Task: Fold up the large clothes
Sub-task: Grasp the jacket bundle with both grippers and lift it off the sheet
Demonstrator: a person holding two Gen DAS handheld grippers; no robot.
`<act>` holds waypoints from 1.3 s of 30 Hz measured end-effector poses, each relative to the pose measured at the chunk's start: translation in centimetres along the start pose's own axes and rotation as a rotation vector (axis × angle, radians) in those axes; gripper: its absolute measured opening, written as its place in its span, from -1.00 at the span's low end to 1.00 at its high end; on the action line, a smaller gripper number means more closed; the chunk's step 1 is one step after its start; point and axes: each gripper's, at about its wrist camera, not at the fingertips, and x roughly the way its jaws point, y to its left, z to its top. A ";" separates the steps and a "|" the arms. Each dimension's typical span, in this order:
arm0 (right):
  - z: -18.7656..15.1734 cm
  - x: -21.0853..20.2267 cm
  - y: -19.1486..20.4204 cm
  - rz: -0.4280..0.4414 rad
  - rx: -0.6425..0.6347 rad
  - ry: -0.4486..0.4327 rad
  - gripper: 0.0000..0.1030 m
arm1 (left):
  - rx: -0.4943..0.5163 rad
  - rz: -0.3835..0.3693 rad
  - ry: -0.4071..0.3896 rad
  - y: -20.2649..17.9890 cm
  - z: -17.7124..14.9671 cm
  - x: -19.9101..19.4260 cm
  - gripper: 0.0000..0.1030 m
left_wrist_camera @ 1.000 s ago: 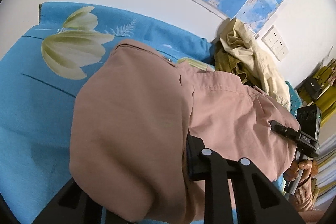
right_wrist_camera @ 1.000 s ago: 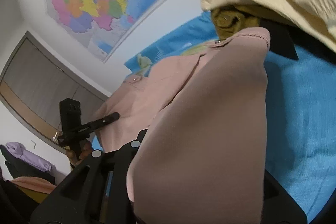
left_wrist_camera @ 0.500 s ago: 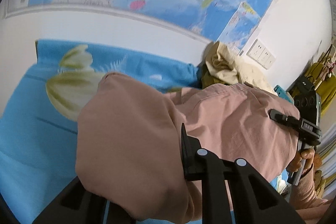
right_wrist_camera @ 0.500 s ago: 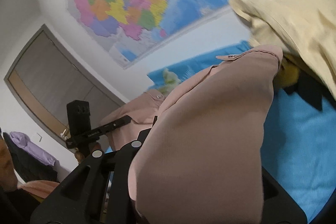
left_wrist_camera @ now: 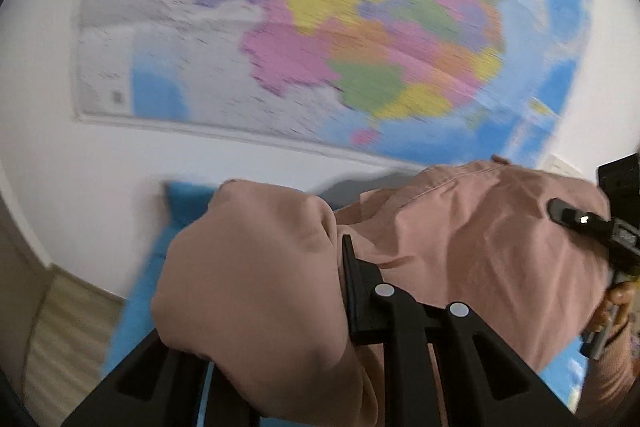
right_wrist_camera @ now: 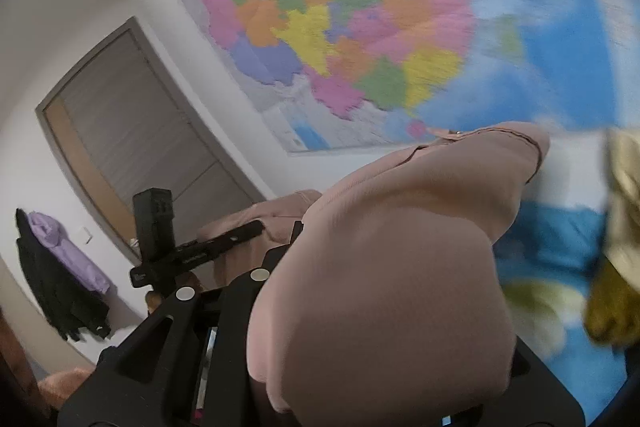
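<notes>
Pink garment [left_wrist_camera: 472,251]: was found lifted off the bed, bunched over both tools and stretched between them; the cloth filled the near field of each wrist view.
Left gripper [left_wrist_camera: 344,267]: was seen pinching a gather of the pink cloth; the jaws had just been closing, with fabric between them, and only one finger [left_wrist_camera: 352,291] was left uncovered.
Right gripper [right_wrist_camera: 296,239]: was seen pressed together on another edge of the same garment [right_wrist_camera: 380,287]; its fingertips were hidden under the drape.
Person's hand [left_wrist_camera: 616,303]: was noted at the right edge of the left view, wrapped round the handle of the other tool.
Blue bedsheet [right_wrist_camera: 560,239]: was seen below and beyond the garment, with a floral print; a yellow cloth heap [right_wrist_camera: 624,227] lay at its far right.
Wall map [left_wrist_camera: 320,27]: was recorded behind, blurred by motion.
Step in hand (judged): the garment was being raised and spread for a fold. Both pinches would best be kept firm and level, the edge drawn taut between them, and the hem cleared of the heap before it is laid flat.
Change from earlier frames: the sheet had occupied much of both views; it was later reduced to a strip, and the map filled the upper field, which was taken as a lift of both tools. The garment was held throughout.
</notes>
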 end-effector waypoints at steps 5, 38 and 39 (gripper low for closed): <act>3.2 6.9 0.7 0.042 -0.015 0.013 -0.64 | -0.005 0.144 -0.034 4.1 3.6 1.6 -0.71; -8.3 19.1 -11.3 -0.031 0.237 0.332 -0.36 | -0.250 0.421 0.159 25.1 -4.1 13.4 0.01; -8.4 19.2 -11.1 -0.027 0.234 0.339 -0.53 | -0.249 0.422 0.160 24.9 -4.0 13.4 0.02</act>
